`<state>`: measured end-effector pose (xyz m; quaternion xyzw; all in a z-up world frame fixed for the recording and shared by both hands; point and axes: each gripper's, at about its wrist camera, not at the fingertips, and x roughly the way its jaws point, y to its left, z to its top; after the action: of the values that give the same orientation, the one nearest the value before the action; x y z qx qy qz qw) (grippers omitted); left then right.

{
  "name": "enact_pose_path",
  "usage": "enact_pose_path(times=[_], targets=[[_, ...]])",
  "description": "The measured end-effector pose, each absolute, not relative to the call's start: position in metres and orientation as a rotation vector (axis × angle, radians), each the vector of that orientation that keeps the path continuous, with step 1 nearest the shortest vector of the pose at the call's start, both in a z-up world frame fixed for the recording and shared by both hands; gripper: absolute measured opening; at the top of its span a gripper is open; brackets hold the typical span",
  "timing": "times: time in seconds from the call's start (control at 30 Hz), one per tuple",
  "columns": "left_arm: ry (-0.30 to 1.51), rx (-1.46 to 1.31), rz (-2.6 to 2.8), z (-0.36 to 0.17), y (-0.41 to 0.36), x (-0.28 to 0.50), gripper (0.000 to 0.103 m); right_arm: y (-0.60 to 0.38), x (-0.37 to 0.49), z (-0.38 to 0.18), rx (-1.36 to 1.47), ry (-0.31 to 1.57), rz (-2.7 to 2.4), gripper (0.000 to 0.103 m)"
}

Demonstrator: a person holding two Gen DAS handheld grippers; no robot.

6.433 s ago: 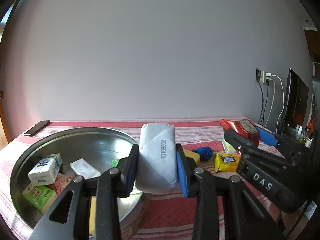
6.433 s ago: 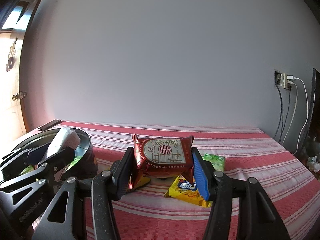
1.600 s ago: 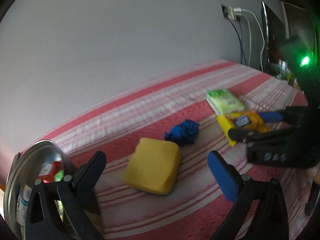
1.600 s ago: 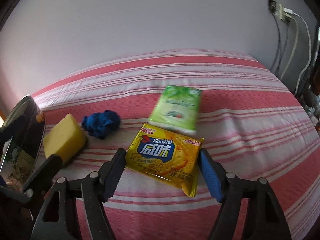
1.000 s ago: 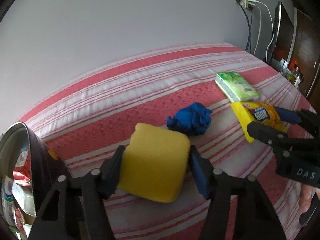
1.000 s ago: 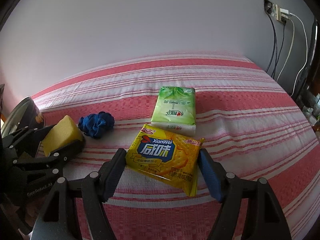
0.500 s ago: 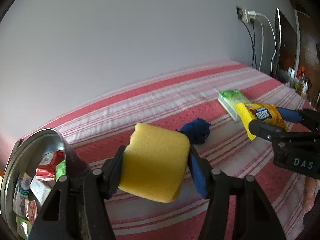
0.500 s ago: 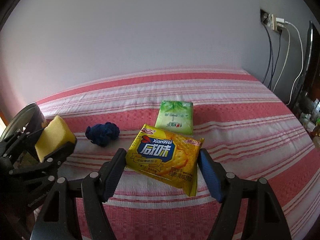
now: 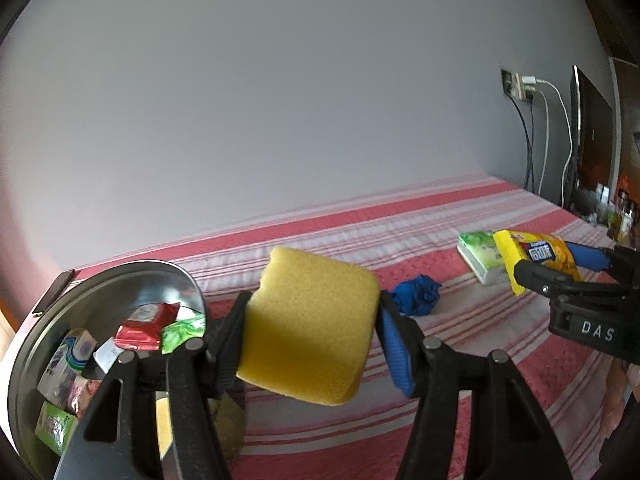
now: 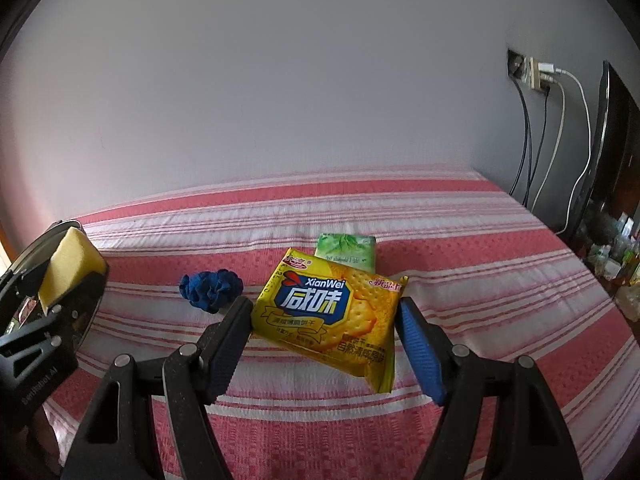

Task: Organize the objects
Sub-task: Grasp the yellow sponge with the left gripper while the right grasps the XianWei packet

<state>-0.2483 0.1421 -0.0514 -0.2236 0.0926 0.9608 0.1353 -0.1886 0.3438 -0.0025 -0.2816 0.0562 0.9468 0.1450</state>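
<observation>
My left gripper [image 9: 310, 340] is shut on a yellow sponge [image 9: 310, 326] and holds it in the air just right of the round metal basin [image 9: 132, 284]. The basin holds several small packets. My right gripper [image 10: 324, 336] is shut on a yellow XianWei cracker packet [image 10: 332, 312] and holds it above the striped cloth; the packet also shows in the left wrist view [image 9: 538, 254]. The sponge also shows at the far left of the right wrist view [image 10: 68, 266].
A blue scrunchie [image 9: 416, 294] and a green tissue pack [image 9: 478, 256] lie on the red-and-white striped tablecloth [image 10: 460, 248]. A dark phone [image 9: 52, 292] lies behind the basin. Cables, a wall socket [image 10: 532, 70] and a monitor [image 10: 612, 136] stand at the right.
My left gripper closed on the sponge, lifted it off the cloth and moved toward the basin. My right gripper lifted the cracker packet off the cloth.
</observation>
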Motion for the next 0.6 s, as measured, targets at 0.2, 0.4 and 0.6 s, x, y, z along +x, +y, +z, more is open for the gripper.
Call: enact_pose_path(times=[0.2, 0.4, 0.6], targets=[[0.232, -0.592, 2.829, -0.049, 0.137, -0.243, 0.06, 0.339, -0.183, 0.002, -0.758, 0.142, 2.735, 0.075], [0.17, -0.568, 2.854, -0.047, 0.128, -0.24, 0.06, 0.338, -0.181, 0.003, -0.735, 0.132, 2.736, 0.075], [0.146, -0.533, 2.885, -0.045, 0.124, -0.234, 0.06, 0.336, -0.178, 0.005, -0.696, 0.116, 2.739, 0.075]])
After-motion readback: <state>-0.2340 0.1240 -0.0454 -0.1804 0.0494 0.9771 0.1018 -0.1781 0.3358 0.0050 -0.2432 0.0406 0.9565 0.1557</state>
